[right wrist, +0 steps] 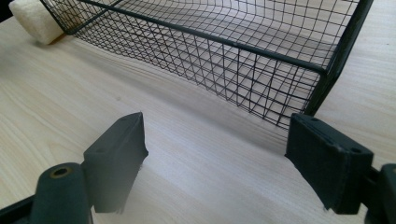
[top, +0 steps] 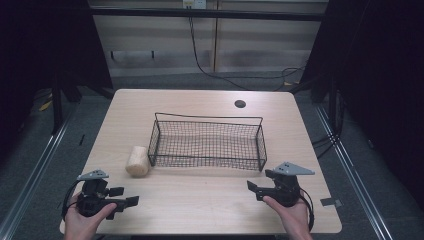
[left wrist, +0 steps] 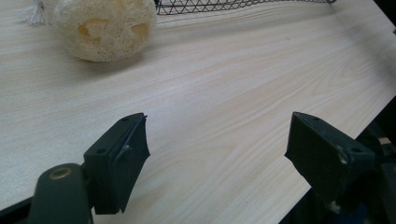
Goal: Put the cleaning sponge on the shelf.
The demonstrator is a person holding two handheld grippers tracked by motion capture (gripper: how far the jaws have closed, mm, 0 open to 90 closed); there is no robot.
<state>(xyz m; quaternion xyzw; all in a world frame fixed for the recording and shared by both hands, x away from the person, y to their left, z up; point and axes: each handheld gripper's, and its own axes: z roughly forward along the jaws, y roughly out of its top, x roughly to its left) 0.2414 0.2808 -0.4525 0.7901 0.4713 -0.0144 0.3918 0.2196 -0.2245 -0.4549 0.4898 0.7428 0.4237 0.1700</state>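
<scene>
Loofah (top: 137,161) lies on table (top: 200,195) touching wire basket (top: 207,141)'s left end; judged light, springy, rough; left gripper (top: 125,196) and right gripper (top: 254,190) gape empty; pinch its round flanks mid-length.

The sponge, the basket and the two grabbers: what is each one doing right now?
Loofah sponge: lying on its side on the table, just outside the basket's left end, held by nothing.
Wire basket: upright on the table, empty.
Left gripper: jaws open, holding nothing, near the table's front edge.
Right gripper: jaws open, holding nothing, in front of the basket's right corner.
</scene>
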